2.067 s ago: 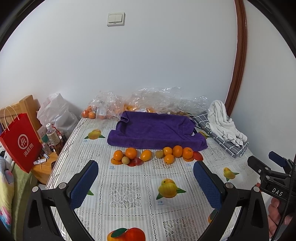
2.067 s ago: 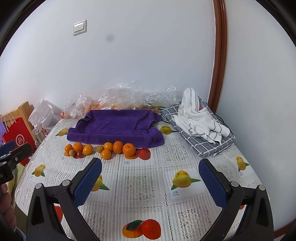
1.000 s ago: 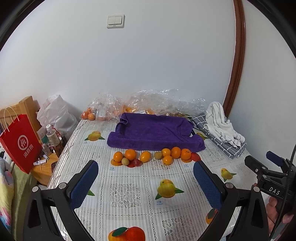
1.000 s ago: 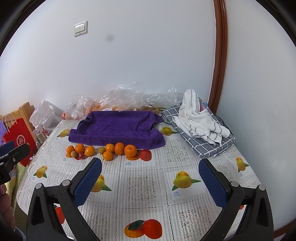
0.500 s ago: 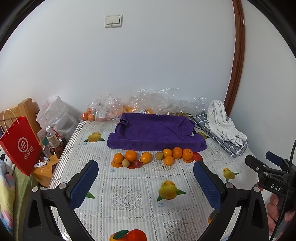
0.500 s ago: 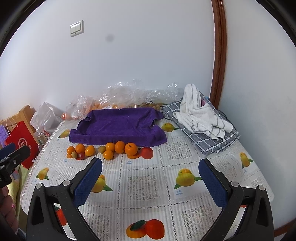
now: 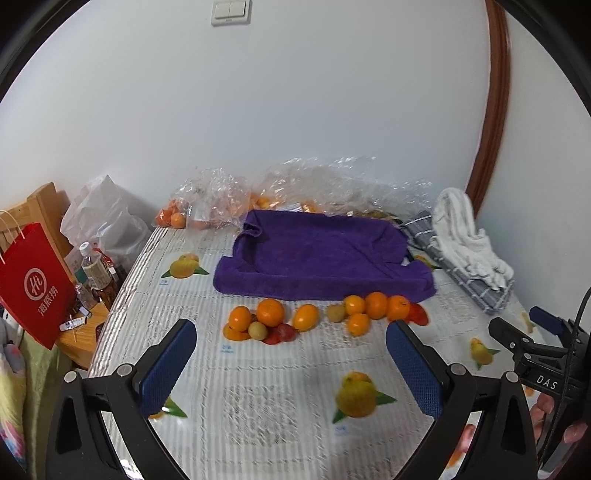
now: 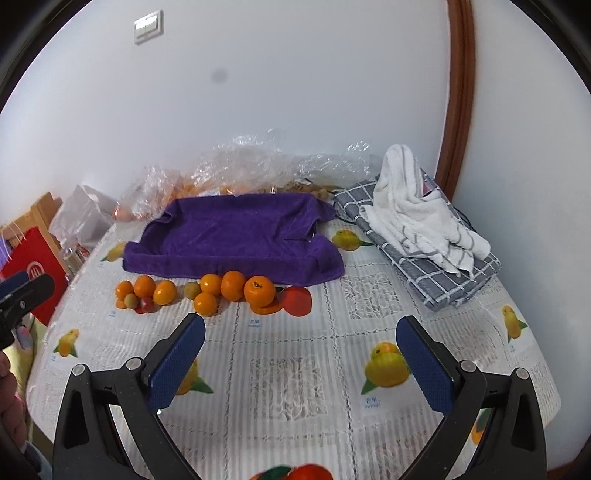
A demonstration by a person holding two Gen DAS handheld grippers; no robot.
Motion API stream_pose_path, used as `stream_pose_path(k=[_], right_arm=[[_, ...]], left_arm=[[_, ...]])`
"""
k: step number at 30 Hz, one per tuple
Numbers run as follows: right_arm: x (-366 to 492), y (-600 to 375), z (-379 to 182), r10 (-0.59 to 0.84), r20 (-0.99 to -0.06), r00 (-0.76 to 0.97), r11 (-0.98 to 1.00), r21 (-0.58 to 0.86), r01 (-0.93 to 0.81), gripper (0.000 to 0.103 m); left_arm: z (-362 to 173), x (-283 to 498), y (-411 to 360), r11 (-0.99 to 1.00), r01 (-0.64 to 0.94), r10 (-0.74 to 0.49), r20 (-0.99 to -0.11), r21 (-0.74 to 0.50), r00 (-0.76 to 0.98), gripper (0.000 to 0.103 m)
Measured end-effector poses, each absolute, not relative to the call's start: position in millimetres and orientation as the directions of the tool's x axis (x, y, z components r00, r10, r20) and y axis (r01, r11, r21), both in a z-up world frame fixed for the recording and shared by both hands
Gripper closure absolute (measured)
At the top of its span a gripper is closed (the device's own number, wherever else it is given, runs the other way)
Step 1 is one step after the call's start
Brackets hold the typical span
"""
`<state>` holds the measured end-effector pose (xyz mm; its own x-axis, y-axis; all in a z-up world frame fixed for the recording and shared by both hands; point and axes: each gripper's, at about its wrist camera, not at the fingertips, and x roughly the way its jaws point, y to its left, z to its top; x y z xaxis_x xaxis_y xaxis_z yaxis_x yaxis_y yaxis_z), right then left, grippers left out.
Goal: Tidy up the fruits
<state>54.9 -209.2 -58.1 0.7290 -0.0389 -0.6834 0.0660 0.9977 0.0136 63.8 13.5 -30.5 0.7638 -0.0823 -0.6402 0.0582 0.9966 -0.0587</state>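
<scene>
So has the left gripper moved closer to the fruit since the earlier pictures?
Yes. In the left wrist view the row of oranges now sits lower, nearer the open left gripper, and the wall switch has slid toward the top edge.

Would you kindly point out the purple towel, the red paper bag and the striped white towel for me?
purple towel (image 7: 317, 254), left wrist view, on its flat middle.
red paper bag (image 7: 35, 284), left wrist view, on its printed front face.
striped white towel (image 8: 417, 210), right wrist view, on the bunched middle folds.
</scene>
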Motion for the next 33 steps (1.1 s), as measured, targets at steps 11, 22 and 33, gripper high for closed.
stream_pose_path(k=[11,22,33], right_arm=[[132,-206,-116,0.040,-0.740,0.672,0.998,0.060,0.006,0.013],[186,-187,-164,0.075,-0.798,0.599,0.996,0.031,-0.085,0.032],[204,-178,-187,0.079,-0.799,0.596,0.994,0.016,-0.111,0.046]], left_arm=[[-75,128,46,0.999,-0.012,-0.018,-0.704,-0.039,0.710,0.001],[-105,165,69,0.998,0.001,-0.043,-0.684,-0.061,0.728,0.005],[-132,172,85,0.978,-0.010,-0.140,-0.694,-0.208,0.706,0.007]])
